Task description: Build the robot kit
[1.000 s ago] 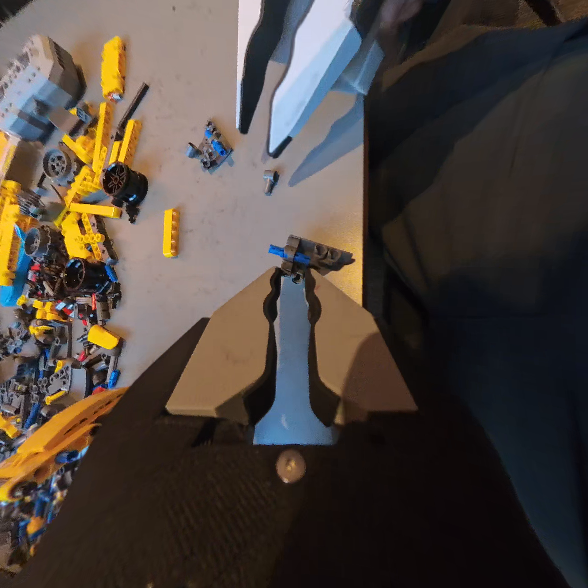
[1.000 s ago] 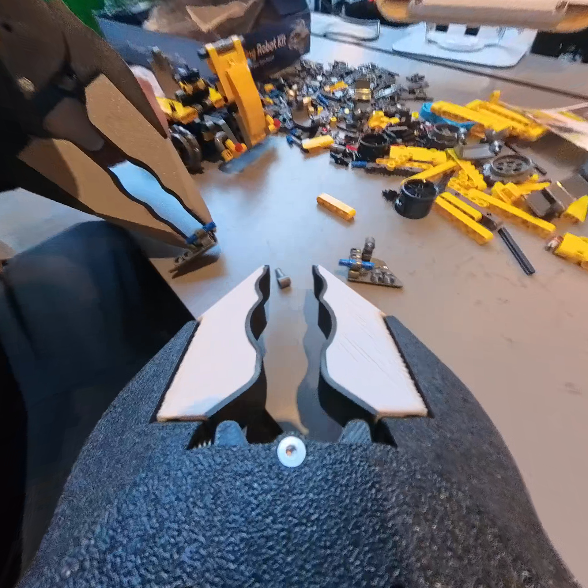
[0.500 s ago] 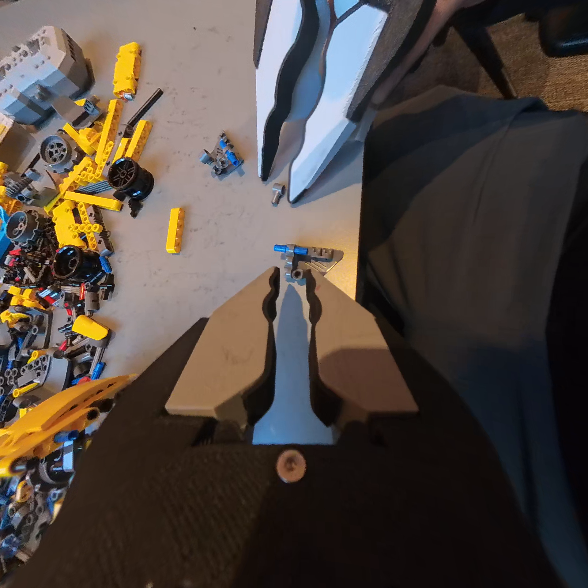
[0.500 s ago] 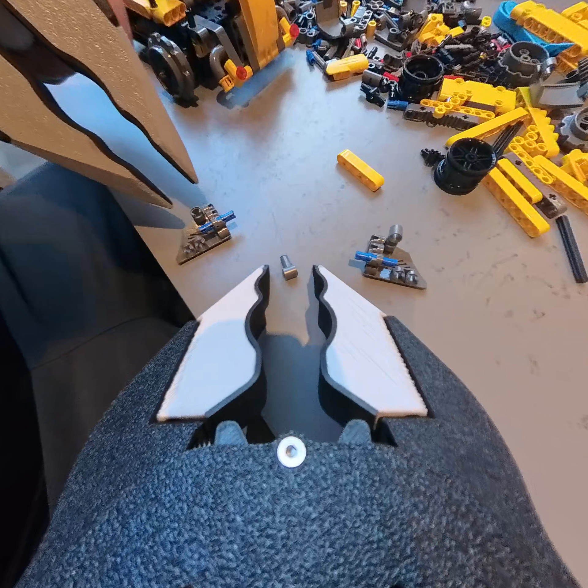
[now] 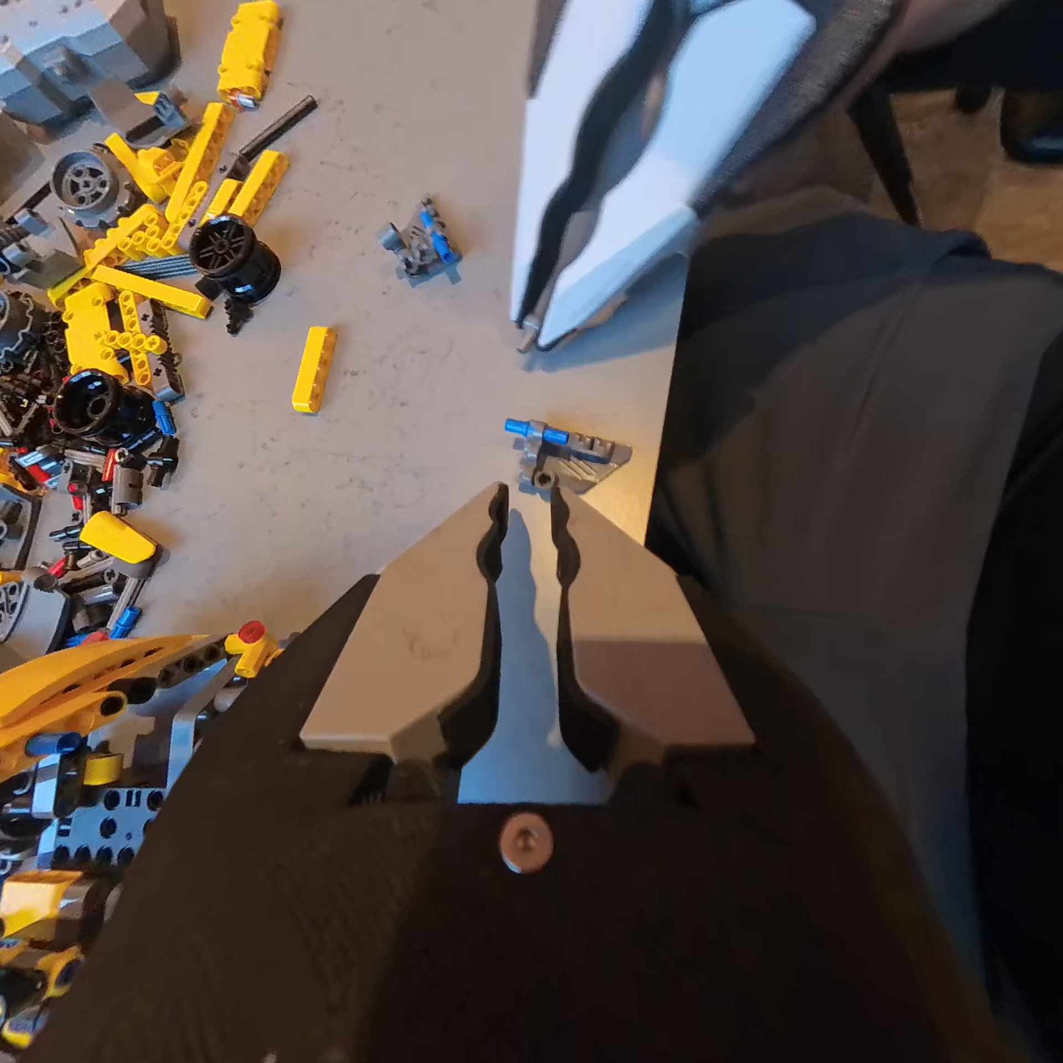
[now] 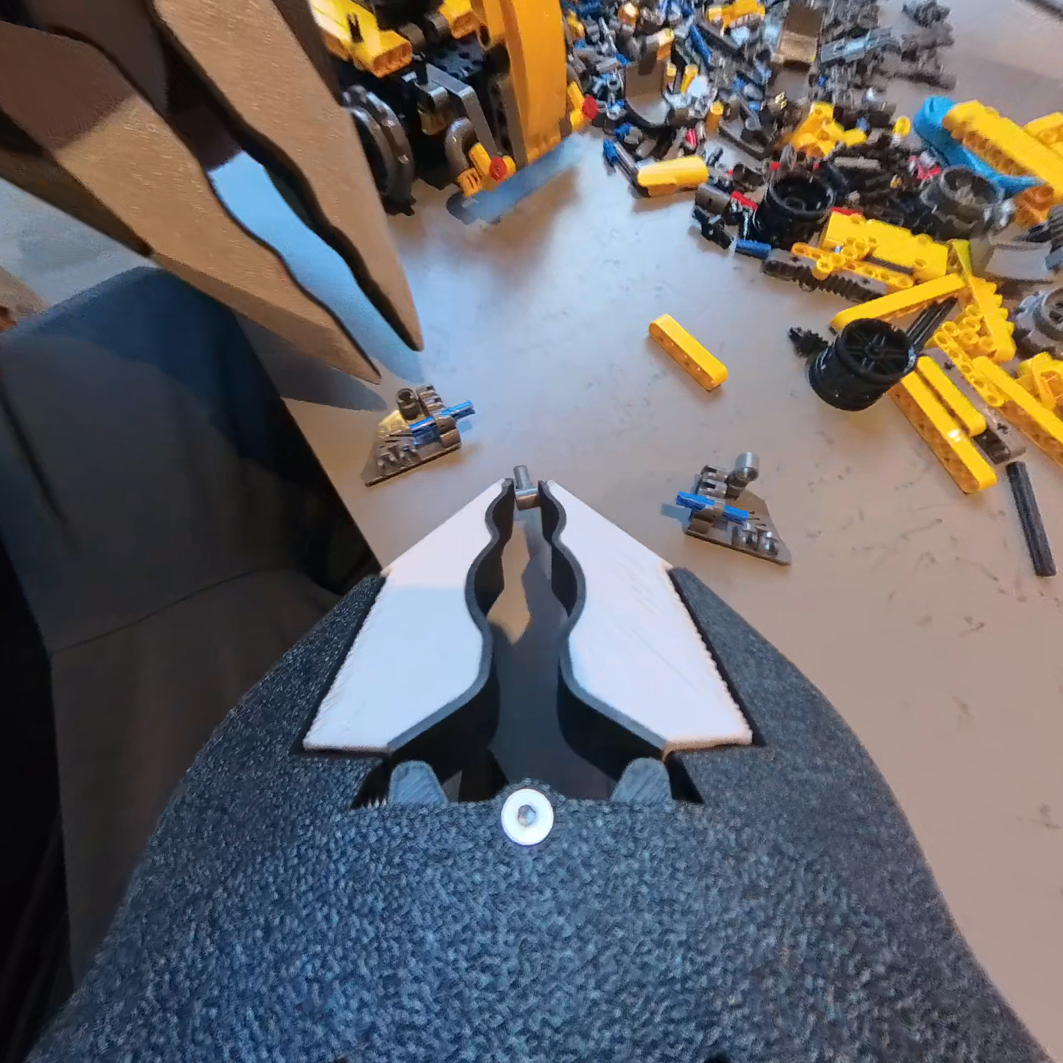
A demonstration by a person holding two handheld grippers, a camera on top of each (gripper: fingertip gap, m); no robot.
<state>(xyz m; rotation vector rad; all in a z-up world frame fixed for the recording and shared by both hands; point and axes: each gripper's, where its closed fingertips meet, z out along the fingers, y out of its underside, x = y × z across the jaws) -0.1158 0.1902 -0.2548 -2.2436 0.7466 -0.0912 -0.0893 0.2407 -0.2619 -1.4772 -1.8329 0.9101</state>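
— Grey plate with a blue pin (image 5: 566, 457), that's what sits just off the tips of the left gripper (image 5: 529, 494) in its own view. Its jaws stand a little apart with nothing between them, only bare table (image 5: 402, 471) showing through the gap.

— How close to the edge?

— Very. The plate lies right by the table's near edge, with a dark-clothed lap beyond it. Leftward there's open tabletop as far as a lone yellow beam (image 5: 313, 369), then the heap of yellow and black parts (image 5: 115, 299). A second small grey assembly (image 5: 423, 246) lies farther out, with clear surface around it.

— And the other one?

— From the right wrist view, the right gripper (image 6: 526, 489) is pinching a small grey peg (image 6: 524, 489) between its white fingertips (image 6: 575, 517), low over the table. The plate with the blue pin (image 6: 415, 438) lies to its left by the edge, under the brown fingers of the left gripper (image 6: 397, 362). To the right sits the second grey assembly (image 6: 733, 520), apart from everything, and the yellow beam (image 6: 687, 352) lies beyond in the open, before the parts heap (image 6: 863, 190) and a half-built yellow model (image 6: 460, 98)
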